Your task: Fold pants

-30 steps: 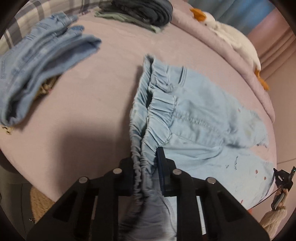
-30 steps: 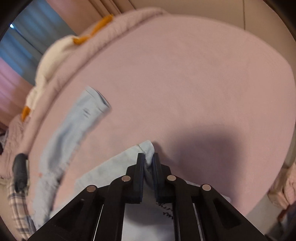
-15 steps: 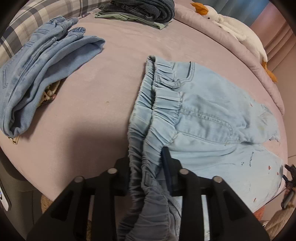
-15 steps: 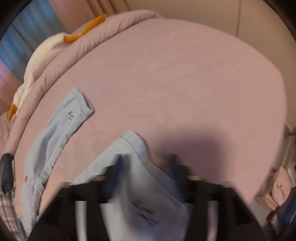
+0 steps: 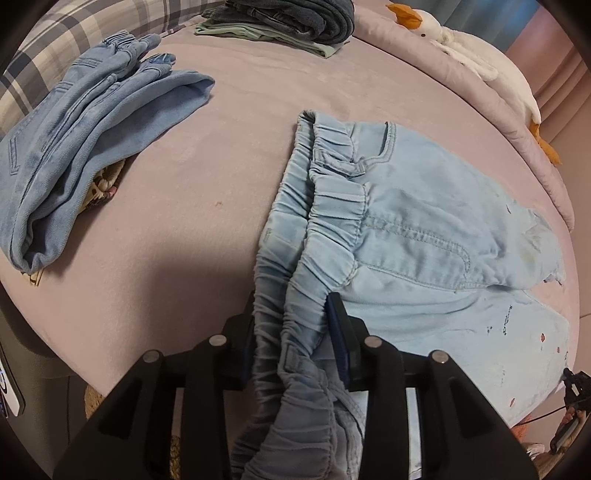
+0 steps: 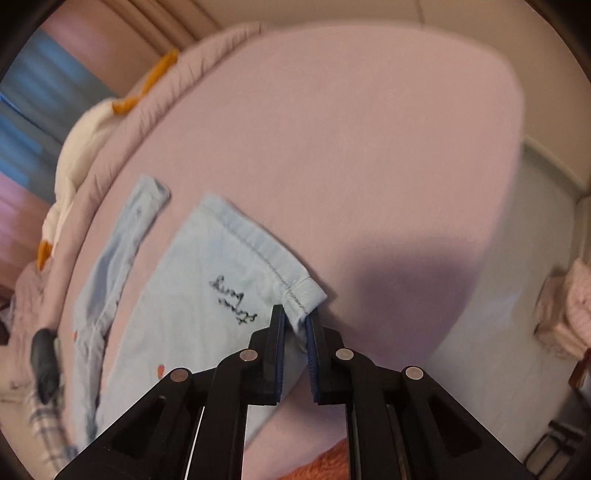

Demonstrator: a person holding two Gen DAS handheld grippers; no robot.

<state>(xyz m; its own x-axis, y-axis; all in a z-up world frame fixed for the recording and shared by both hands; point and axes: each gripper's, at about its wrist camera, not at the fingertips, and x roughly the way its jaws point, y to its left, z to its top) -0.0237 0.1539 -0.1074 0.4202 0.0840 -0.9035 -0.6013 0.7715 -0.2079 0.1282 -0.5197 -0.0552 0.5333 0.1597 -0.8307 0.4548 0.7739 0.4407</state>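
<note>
Light blue pants (image 5: pixel 417 236) with an elastic waistband lie spread on the pink bed (image 5: pixel 221 184). My left gripper (image 5: pixel 291 314) has its jaws parted, with the bunched waistband lying loosely between them at the bed's near edge. In the right wrist view the pant legs (image 6: pixel 207 295) lie flat on the bed. My right gripper (image 6: pixel 295 317) is shut on the corner of one leg hem (image 6: pixel 304 295) that bears black writing. The other leg (image 6: pixel 122 240) lies to the left.
Folded blue jeans (image 5: pixel 85 147) lie at the left of the bed. A stack of dark folded clothes (image 5: pixel 284 18) sits at the back. A white plush duck (image 5: pixel 476 62) lies along the far right edge. A plaid pillow (image 5: pixel 74 33) is at back left.
My left gripper's jaws have opened wider around the waistband. My right gripper opened briefly, then closed again on the hem corner; the leg now lies flatter on the bed.
</note>
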